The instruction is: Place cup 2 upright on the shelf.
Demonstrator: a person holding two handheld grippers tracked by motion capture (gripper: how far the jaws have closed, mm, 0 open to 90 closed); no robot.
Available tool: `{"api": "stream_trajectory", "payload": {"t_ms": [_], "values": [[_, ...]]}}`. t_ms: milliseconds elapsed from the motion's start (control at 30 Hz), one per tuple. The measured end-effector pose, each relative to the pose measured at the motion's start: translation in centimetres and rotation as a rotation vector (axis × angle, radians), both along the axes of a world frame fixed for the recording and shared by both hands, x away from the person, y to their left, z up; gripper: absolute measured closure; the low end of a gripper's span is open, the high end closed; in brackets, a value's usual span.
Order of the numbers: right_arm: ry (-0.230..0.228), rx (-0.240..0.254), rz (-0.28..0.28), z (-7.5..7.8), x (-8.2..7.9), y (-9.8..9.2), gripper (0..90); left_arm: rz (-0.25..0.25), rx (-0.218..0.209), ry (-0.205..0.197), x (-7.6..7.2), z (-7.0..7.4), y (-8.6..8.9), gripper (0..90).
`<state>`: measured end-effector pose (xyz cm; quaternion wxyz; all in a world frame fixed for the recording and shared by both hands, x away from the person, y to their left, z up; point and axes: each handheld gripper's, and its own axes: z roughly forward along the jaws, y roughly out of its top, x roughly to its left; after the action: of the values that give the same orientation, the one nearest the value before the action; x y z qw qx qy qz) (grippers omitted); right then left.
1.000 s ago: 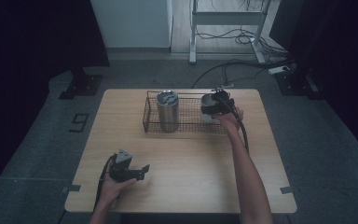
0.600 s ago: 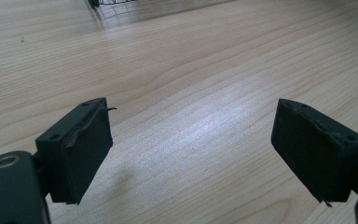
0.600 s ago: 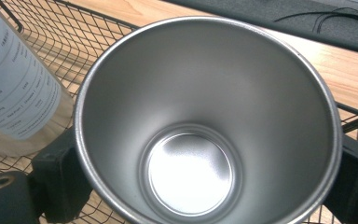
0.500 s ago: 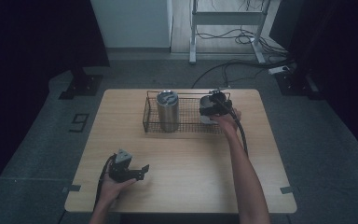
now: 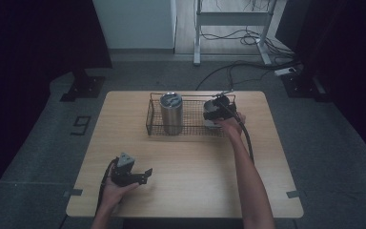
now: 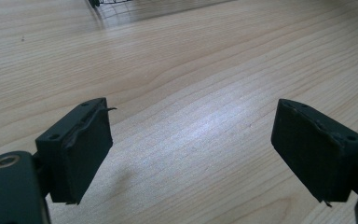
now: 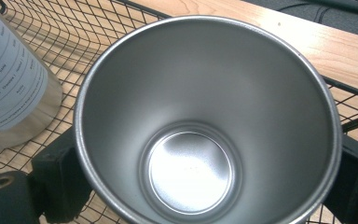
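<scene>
The black wire basket (image 5: 155, 125) held a tall steel tumbler (image 5: 171, 112) and an empty steel cup (image 7: 205, 126), clamped by the right gripper (image 5: 214, 114). The left gripper (image 5: 143, 175) stood wide, empty.

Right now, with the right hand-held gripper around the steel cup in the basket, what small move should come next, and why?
Probably lift straight up: the right hand-held gripper has a jaw on each side of the steel cup, which sits upright inside the wire basket beside the tall tumbler.
</scene>
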<state>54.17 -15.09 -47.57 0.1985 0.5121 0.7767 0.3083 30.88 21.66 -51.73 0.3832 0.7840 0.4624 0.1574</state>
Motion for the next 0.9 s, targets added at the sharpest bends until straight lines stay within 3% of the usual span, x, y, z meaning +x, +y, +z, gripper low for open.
{"api": "stream_trajectory", "payload": {"t_ms": [300, 600, 767, 900], "values": [[0.014, -0.015, 0.009, -0.46, 0.10, 0.31, 7.3, -0.001, -0.006, 0.006, -0.02, 0.01, 0.12, 12.3], [0.058, -0.037, 0.026, -0.38, -0.05, 0.36, 7.0, -0.005, -0.016, 0.016, -0.03, 0.05, 0.03, 12.2], [0.053, -0.077, 0.032, -0.28, -0.21, 0.70, 2.5, -0.006, -0.013, 0.018, -0.02, 0.01, -0.01, 12.2], [0.024, -0.062, 0.026, 0.15, -0.38, 0.69, 0.1, -0.006, -0.017, 0.020, -0.02, 0.02, 0.00, 12.2]]}}
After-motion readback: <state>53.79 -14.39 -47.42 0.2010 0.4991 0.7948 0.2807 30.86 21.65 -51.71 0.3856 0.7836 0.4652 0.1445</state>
